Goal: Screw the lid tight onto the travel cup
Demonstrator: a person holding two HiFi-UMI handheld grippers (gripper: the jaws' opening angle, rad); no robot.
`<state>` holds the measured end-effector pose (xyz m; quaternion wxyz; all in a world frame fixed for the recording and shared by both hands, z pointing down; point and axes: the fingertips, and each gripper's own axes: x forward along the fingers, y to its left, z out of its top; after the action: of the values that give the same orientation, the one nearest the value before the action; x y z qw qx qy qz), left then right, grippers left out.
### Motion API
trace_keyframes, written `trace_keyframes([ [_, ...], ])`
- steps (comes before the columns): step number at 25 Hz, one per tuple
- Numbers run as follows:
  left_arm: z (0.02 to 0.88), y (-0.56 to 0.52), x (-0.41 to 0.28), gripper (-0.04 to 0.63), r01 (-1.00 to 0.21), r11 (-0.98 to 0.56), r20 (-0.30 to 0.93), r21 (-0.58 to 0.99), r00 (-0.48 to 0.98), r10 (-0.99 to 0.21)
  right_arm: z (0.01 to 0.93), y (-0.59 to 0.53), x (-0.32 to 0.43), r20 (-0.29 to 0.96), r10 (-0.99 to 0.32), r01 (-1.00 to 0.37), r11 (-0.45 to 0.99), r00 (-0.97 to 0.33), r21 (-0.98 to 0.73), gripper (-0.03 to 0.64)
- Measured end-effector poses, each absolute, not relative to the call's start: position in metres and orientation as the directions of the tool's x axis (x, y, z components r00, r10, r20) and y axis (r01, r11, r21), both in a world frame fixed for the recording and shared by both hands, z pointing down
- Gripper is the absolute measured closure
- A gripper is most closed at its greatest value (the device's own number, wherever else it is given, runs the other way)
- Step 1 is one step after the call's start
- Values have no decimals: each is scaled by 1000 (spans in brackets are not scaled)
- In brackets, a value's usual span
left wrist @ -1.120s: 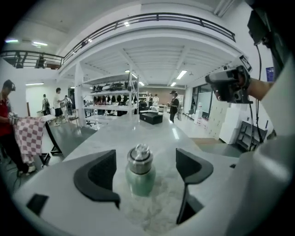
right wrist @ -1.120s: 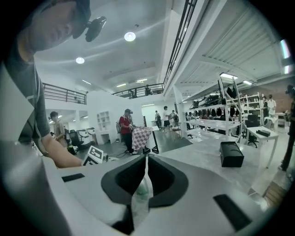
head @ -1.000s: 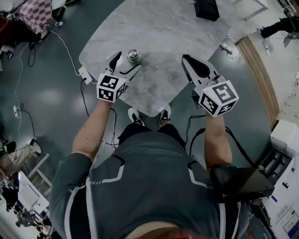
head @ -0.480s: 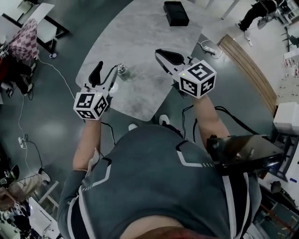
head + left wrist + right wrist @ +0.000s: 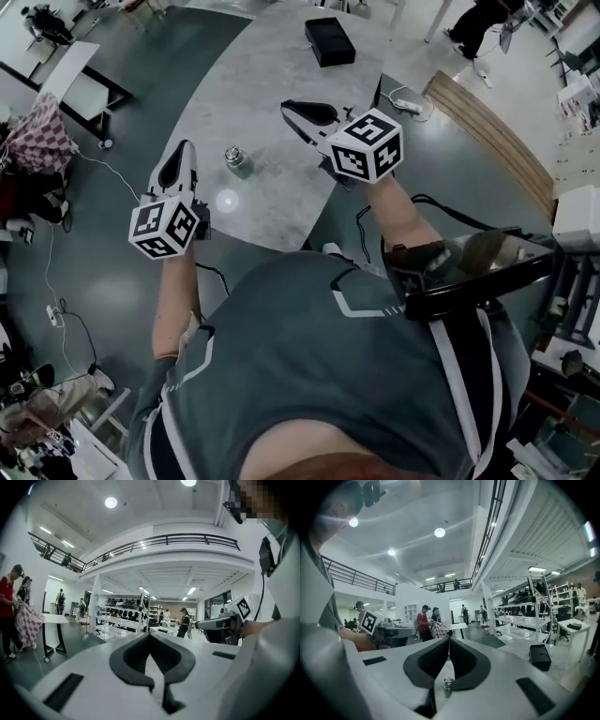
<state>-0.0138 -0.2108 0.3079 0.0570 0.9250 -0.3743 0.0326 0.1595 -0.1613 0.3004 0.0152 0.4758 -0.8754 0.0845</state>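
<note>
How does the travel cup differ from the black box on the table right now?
The travel cup is round with a silvery top; the black box is rectangular and all black. The cup stands upright and looks smaller; the box lies flat. The cup is by the near edge of the table, the box at its far side. Both rest on the table, untouched.

Open lab hall — shelving racks [image 5: 541, 603], mezzanine [image 5: 164, 540]

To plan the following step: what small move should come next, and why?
The travel cup stands unheld on the table, lid seemingly on; the left gripper, whose jaws have just closed, and the right gripper are shut on nothing, away from it. So probably lower both to rest.
</note>
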Motion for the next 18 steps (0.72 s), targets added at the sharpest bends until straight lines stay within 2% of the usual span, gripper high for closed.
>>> trace_keyframes([
  [18, 303, -208, -24, 586, -738, -672, 136, 65, 674, -727, 298, -171, 156, 101, -831, -836, 534, -547, -129, 589],
])
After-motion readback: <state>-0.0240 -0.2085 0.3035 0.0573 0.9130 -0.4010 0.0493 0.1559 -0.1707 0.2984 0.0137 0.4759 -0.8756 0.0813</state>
